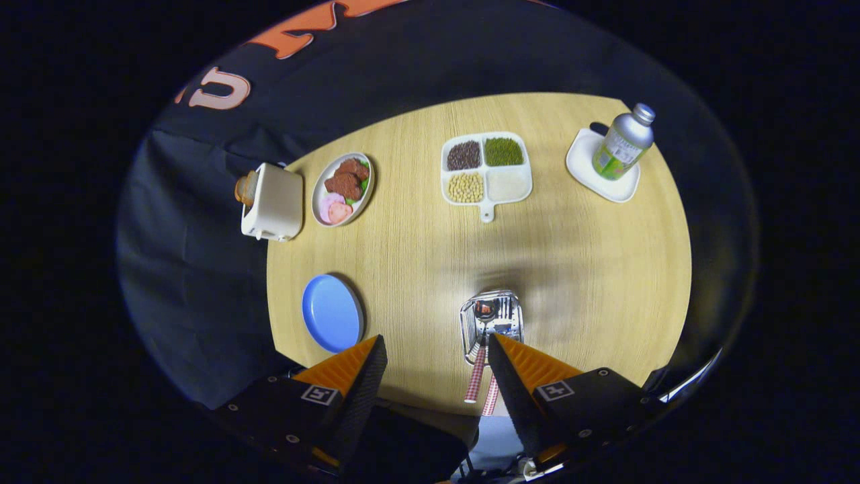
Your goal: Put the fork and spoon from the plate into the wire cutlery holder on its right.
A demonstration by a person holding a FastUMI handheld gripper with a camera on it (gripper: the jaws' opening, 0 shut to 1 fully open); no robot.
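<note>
I look straight down on a round wooden table [571, 269]. The wire cutlery holder [492, 321] stands just ahead of my right finger. Inside it sit a spoon [485, 310] and a fork, and their red-checked handles [476, 380] stick out toward me beside that finger. A blue plate [331, 312] lies bare to the left of the holder, just beyond my left finger. My gripper [437, 353] hovers high above the table's near edge, open, with nothing between its fingers.
Farther back stand a white toaster [274, 202] with bread, an oval plate of food [342, 188], a four-part tray of beans and grains [486, 168], and a metal bottle [625, 142] on a white square dish [600, 176].
</note>
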